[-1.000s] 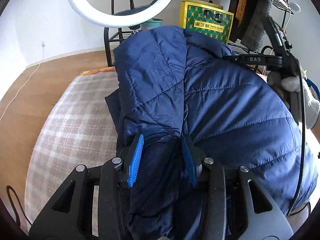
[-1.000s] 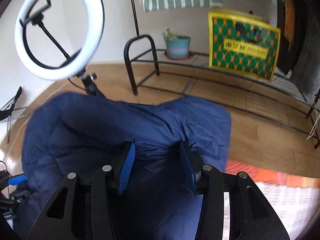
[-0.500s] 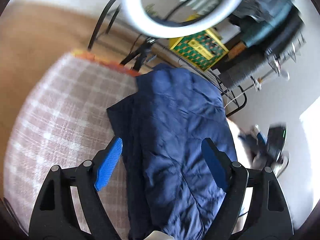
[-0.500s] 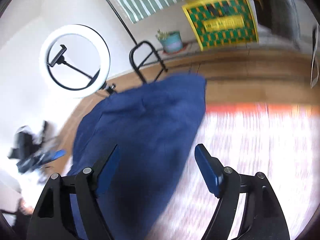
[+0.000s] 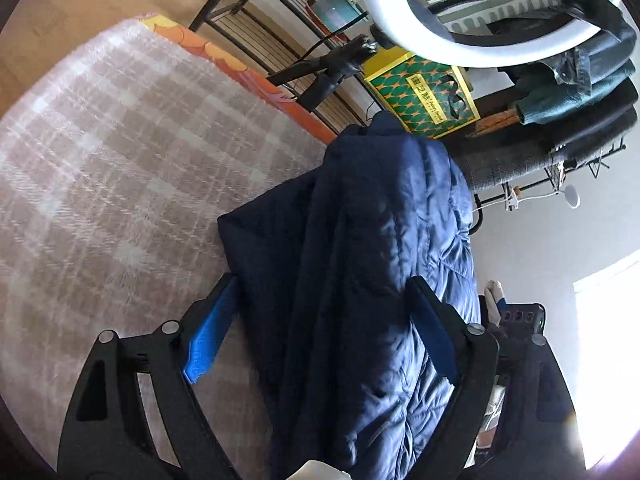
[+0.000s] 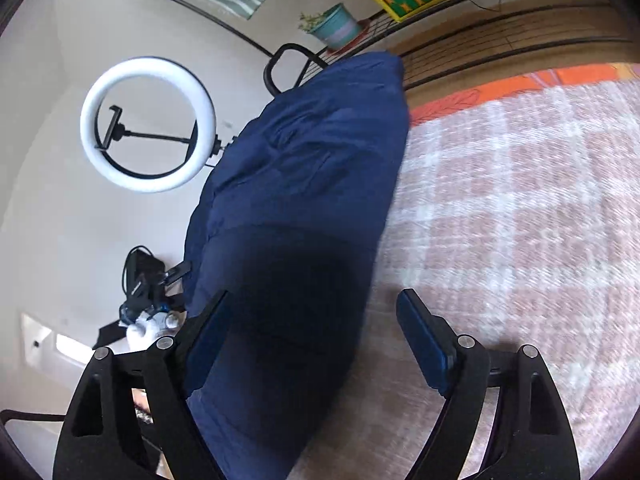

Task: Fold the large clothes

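Observation:
A navy quilted puffer jacket (image 5: 372, 264) lies in a long folded heap on the pink plaid blanket (image 5: 120, 168). It also shows in the right wrist view (image 6: 304, 208), stretching away toward the blanket's far edge. My left gripper (image 5: 320, 332) is open above the jacket, with the cloth lying between the spread blue pads but not gripped. My right gripper (image 6: 316, 336) is open too, above the jacket's near end, holding nothing.
A white ring light (image 6: 148, 124) on a stand is beside the bed. A black metal rack (image 5: 256, 24) with a potted plant (image 6: 334, 26) and a green-and-yellow box (image 5: 424, 96) stands beyond the far edge. Hanging clothes (image 5: 576, 76) are at the right.
Both grippers were shut on the jacket a second ago. They have opened and let it go, then tilted and pulled back above it. The jacket now rests on the blanket.

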### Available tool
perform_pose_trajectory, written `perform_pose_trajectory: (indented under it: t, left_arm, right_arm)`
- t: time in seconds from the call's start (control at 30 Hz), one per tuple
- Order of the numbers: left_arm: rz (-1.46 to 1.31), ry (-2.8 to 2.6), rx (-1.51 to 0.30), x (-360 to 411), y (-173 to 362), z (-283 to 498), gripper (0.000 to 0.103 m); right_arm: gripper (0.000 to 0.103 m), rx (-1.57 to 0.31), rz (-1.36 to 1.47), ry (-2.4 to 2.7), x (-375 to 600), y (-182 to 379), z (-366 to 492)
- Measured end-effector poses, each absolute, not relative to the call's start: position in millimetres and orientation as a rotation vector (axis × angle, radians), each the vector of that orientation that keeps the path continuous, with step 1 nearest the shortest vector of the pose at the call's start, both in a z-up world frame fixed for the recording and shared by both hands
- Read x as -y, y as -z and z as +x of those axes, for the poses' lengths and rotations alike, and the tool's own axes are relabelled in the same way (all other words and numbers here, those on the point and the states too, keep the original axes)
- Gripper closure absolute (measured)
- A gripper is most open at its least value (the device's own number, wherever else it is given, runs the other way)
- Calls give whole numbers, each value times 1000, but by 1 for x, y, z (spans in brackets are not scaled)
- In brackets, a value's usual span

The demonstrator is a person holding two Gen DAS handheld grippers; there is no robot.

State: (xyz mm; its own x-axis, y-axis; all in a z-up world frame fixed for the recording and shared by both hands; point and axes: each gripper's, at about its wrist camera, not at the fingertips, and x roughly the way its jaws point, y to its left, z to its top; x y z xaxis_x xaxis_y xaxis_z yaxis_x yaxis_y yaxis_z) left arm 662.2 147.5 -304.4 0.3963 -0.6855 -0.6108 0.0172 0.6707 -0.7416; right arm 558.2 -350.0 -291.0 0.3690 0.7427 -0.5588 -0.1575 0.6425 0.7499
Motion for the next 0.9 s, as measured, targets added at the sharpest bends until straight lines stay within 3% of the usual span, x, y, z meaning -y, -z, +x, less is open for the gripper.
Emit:
perform_pose_trajectory:
  t: [0.33,0.4,0.47,0.6,0.7,0.77,0.83,0.9]
  left_arm:
    - [-745,521,-1057,-139,309,679,17]
    - [-642,514,-1067,-127,305,680,20]
    - [-584,534,-1091,-124,302,678,35]
    - [-651,548,-1106,-130,308,679,36]
    - [-633,522,-1070,-117,307,682,37]
    - [-634,525,-1082,-109,309,684,60]
    - [-614,513,-1062,-105,305,681,69]
    - [-608,504,-1039,-105,299,677,76]
  right_arm:
    - [18,-1006,647,-637,318,289,576]
    - [18,-1002,613,-629,309,288,576]
    - [20,-999,611,-627,310,289,574]
    - [30,-996,668,-669,324,292,570]
    - [32,-990,667,-645,321,293,573]
    - [37,-1000,645,-620,309,292,579]
    - [58,-1002,651,-601,307,294,579]
    - [69,-981,636,-605,308,289,577]
